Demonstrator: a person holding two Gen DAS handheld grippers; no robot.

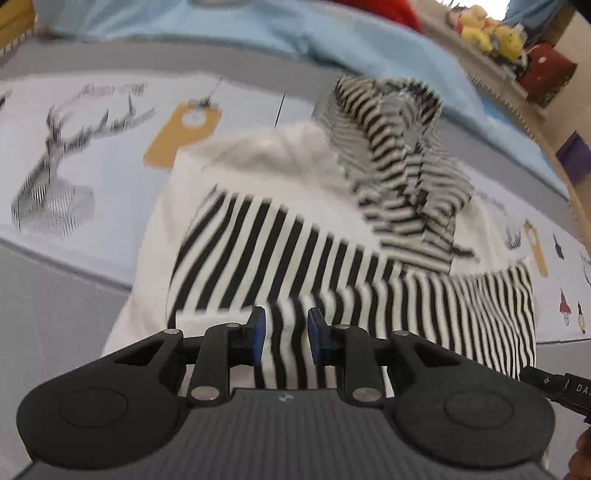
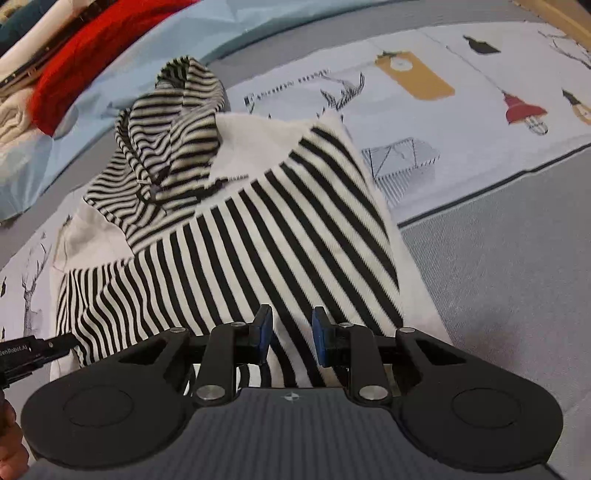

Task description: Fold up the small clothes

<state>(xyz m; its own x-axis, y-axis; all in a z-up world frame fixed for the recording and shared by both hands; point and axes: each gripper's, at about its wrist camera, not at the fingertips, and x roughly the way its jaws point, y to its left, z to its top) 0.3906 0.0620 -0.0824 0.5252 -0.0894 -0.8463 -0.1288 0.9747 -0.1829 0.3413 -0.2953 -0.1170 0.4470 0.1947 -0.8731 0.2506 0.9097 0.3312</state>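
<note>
A black-and-white striped garment with white panels (image 1: 295,251) lies on a printed cloth, with a finer-striped hood bunched at its far end (image 1: 402,177). My left gripper (image 1: 286,339) is open, its blue pads either side of the garment's near hem. In the right wrist view the same garment (image 2: 258,236) spreads out with the hood (image 2: 170,147) at the far left. My right gripper (image 2: 291,339) is open over the near hem, jaws apart with striped cloth showing between them. Each view shows the other gripper's tip at its edge (image 2: 33,350).
The printed cloth (image 2: 443,129) with deer and lamp drawings covers a grey surface (image 2: 517,277). A light blue blanket (image 1: 221,26) and a red cloth (image 2: 103,48) lie beyond. Yellow plush toys (image 1: 491,33) and a red box sit at the far right.
</note>
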